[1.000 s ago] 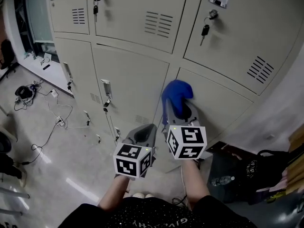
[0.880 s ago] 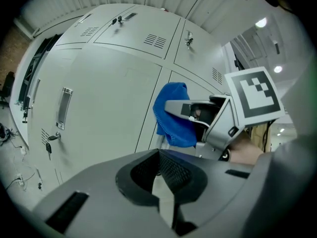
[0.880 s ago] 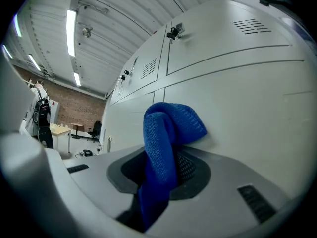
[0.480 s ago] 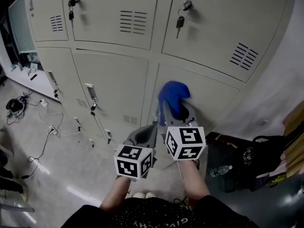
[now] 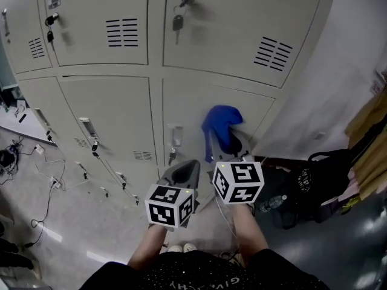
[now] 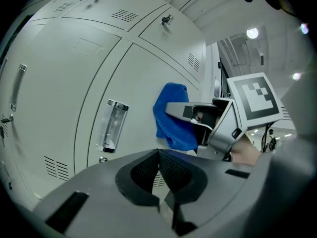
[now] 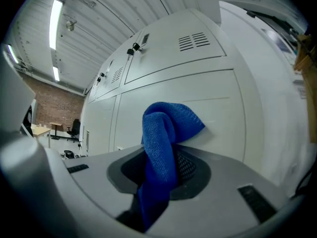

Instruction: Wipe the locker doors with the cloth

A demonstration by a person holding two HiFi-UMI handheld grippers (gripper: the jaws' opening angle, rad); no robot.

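On the lower right locker door [image 5: 195, 104]: the blue cloth [image 5: 222, 121] sits bunched and seems to touch the panel, at about 3 o'clock from the door's clear plastic fitting [image 5: 175, 135].
Right gripper [image 5: 226, 139]: clamped on the cloth, which wads up beyond the tips and trails back down through the jaws (the right gripper view shows the fold filling the gap).
Left gripper [image 5: 190, 165]: jaws pressed together with nothing between them, held off the door at roughly 7 o'clock from the cloth.
Cloth's long axis: along the right gripper's own line, 6 to 12 o'clock in the head view, wad leading and tail behind.
Key relation: the cloth lies straight ahead of the right gripper, at 12 o'clock. Bare door spreads from it toward 9 and 11 o'clock, and the door's far edge is close by at 3 o'clock.
Nearer hand: the right one. The left has no part in the contact.
Judgement: wiping looks under way on this door, and a next stroke probably has most room leftward.
Elsewhere: a key [image 5: 177, 22] hangs in the upper door at 12 o'clock.
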